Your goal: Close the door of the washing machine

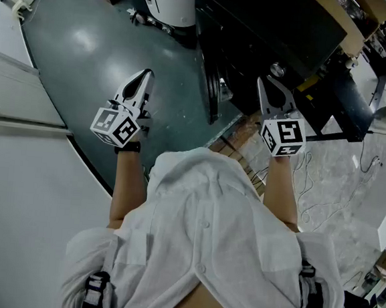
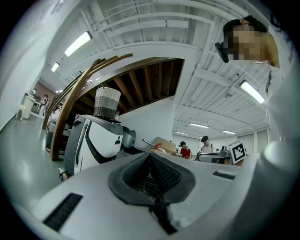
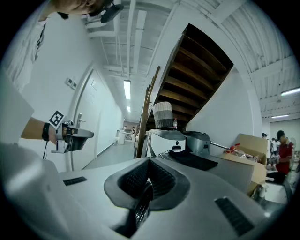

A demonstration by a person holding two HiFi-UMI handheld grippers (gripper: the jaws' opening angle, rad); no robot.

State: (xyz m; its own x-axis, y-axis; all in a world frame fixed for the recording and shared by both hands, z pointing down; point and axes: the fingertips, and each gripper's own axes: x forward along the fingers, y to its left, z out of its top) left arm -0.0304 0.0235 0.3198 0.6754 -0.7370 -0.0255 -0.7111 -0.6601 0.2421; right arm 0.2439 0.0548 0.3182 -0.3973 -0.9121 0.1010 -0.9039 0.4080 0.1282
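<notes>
A dark grey washing machine (image 1: pixel 271 29) stands right in front of me. Its door (image 1: pixel 213 91) appears to stick out from the front, seen edge-on, between my two grippers. My left gripper (image 1: pixel 146 73) hangs over the grey floor left of the door, shut and empty, touching nothing. My right gripper (image 1: pixel 262 81) is by the machine's front corner, also shut with nothing in it. In the left gripper view the closed fingertips (image 2: pixel 150 157) point level at the machines; in the right gripper view the closed fingertips (image 3: pixel 149 161) do the same.
A white appliance (image 2: pixel 93 145) with a woven basket (image 2: pixel 106 103) on top stands beyond the dark machine, under a wooden staircase (image 3: pixel 197 70). A cardboard box (image 3: pixel 246 145) and people are farther right. A white wall (image 1: pixel 17 168) runs on my left; cables (image 1: pixel 324 188) lie at the right.
</notes>
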